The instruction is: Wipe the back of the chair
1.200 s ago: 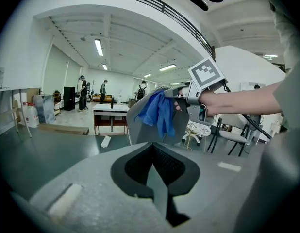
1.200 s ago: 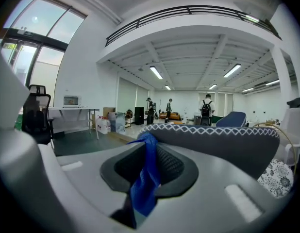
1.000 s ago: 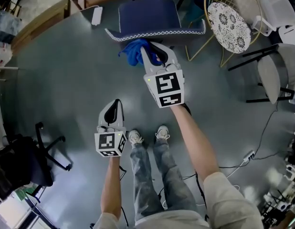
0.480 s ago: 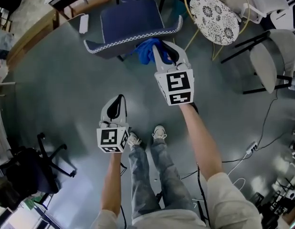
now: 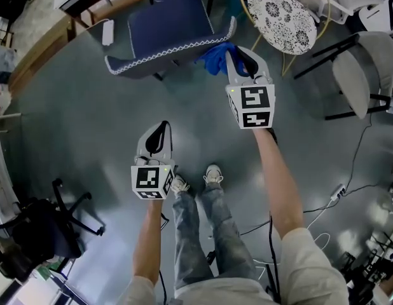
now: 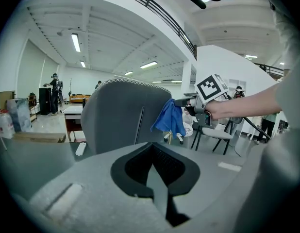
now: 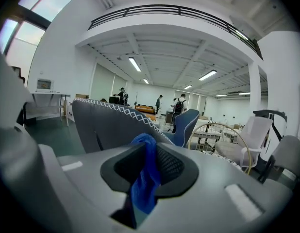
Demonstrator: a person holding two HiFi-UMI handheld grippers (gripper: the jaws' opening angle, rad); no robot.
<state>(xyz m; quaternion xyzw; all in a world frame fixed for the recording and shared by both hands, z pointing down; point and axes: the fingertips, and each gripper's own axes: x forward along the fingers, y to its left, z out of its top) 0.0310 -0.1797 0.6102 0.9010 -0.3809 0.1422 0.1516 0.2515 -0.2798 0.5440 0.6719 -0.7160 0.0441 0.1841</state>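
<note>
grey polished floor (image 5: 75,126) fills most of the head view, with several other chairs standing around. the dark blue chair (image 5: 174,24) stands in front of the person, and its back (image 5: 171,48), which has white stitching along the top, faces them. the right gripper (image 5: 240,54) has its jaws closed on a blue cloth (image 5: 215,59) and holds it at the right end of the back's top edge. from the left gripper view the cloth seems to lie against that edge, but i cannot tell if it really presses. the left gripper (image 5: 158,132) hangs low, well apart from the chair, jaws together with nothing between them. i judge the wiping is in progress at the upper right corner. no mark shows which part is already wiped, and the wide rear surface below probably remains.
</note>
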